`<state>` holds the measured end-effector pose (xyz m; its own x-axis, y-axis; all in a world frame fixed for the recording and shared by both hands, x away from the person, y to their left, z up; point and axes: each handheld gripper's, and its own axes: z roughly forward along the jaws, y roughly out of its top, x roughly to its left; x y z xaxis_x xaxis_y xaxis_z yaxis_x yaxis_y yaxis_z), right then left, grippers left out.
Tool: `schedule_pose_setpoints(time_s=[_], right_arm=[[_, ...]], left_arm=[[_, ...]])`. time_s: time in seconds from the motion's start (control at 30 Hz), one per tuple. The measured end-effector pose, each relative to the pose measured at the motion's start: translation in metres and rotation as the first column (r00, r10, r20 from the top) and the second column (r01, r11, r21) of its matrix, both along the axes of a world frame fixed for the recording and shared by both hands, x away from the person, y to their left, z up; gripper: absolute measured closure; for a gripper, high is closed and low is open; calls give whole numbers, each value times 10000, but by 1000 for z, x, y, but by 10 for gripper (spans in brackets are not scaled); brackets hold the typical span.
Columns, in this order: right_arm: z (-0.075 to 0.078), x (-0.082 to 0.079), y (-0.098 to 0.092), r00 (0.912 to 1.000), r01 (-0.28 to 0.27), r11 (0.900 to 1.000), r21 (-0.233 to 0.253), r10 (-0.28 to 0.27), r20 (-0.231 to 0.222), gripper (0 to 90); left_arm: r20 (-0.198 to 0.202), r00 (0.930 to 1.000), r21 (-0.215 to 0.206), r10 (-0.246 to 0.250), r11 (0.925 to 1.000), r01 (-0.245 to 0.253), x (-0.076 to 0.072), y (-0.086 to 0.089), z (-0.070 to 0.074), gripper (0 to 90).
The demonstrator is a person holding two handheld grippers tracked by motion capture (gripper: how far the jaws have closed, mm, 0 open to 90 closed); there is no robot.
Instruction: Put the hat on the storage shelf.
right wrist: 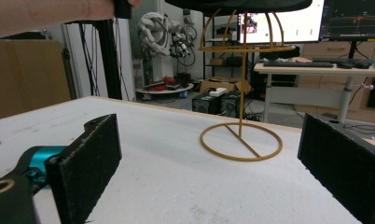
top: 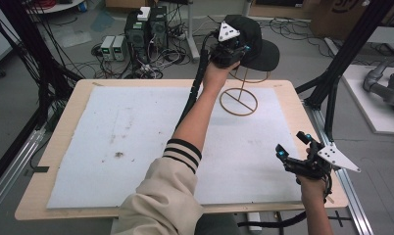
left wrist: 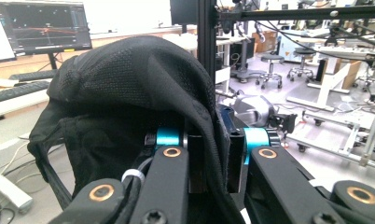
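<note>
Gripping a black cap (top: 251, 39) by its fabric edge, the left hand-held gripper (top: 228, 51) is being held high over the far side of the bench (top: 58, 147), right at the top of the gold wire stand (top: 240, 95). In the left gripper view the jaws are being kept closed on a fold of the cap's (left wrist: 129, 88) mesh cloth, so the cap is hanging and bulging above them rather than lying flat. From the high view the cap is sitting on or just over the stand's domed top; whether its weight is already being borne by the wire cannot be told. A pinch at the edge is probably being used so that the crown stays free to settle over the dome.

The right hand-held gripper (top: 303, 156) is being held well apart, near the right front corner of the bench, with its padded jaws spread wide and nothing between them. In its own view the stand's (right wrist: 241, 140) ring base is being framed between the two pads, and the cap's (right wrist: 237, 4) underside is showing at the top edge. It is likely being kept back and open, ready to steady the light stand should it tip while the cap is being handled.
</note>
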<state>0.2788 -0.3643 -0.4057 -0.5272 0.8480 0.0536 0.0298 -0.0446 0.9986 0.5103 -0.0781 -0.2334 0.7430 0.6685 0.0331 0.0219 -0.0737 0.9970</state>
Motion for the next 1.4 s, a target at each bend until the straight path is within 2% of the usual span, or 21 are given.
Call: schedule_pose_setpoints(time_s=[0.3,0.4,0.67,0.77,0.93,0.97,1.4], right_arm=[[-2,2,0,10000,-40,10000,-38,39,-57,55],[-2,1,-1,9999,0,10000,21,0,-121,56],[-2,1,-2,10000,6,10000,-14,-6,-95,55],[-2,1,-1,9999,-9,10000,-28,8,-117,56],[-2,2,-1,10000,-15,10000,-38,15,-90,56],[-2,2,0,10000,-36,10000,-57,36,-82,56],[-1,2,4,9999,-117,9999,-103,117,-24,56]], left_arm=[[-38,9998,176,-183,9997,184,3,-5,-5,785],[-20,9998,245,-191,9995,191,2,-7,-6,742],[-125,9999,574,115,9983,-108,2,-11,-14,630],[-130,9995,622,293,9977,-284,2,-10,-15,557],[-28,9985,540,547,9971,-545,2,-6,-14,499],[-10,9982,419,596,9974,-595,1,-5,-14,484],[1,9977,175,680,9975,-680,-1,6,-11,452]])
